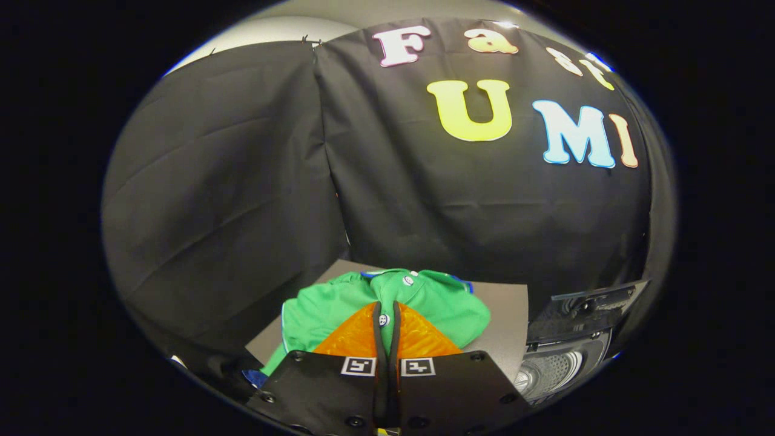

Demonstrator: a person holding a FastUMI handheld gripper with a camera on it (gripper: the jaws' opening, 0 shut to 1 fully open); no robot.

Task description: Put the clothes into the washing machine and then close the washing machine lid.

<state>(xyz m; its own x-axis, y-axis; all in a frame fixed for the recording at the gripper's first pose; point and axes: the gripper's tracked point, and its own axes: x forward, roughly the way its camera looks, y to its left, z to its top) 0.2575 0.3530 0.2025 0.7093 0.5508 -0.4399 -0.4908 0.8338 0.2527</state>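
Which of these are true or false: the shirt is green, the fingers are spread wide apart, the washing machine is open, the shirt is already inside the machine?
1. The shirt is green. True.
2. The fingers of the gripper are spread wide apart. False: they stand close together, over the shirt.
3. The washing machine is open. True: its lid is raised and the drum shows.
4. The shirt is already inside the machine. False: it lies on the grey board, beside the machine.

Hiding the near part of the green shirt (436, 303) behind the closed tongs (387, 315); cutting off the washing machine (563, 357).
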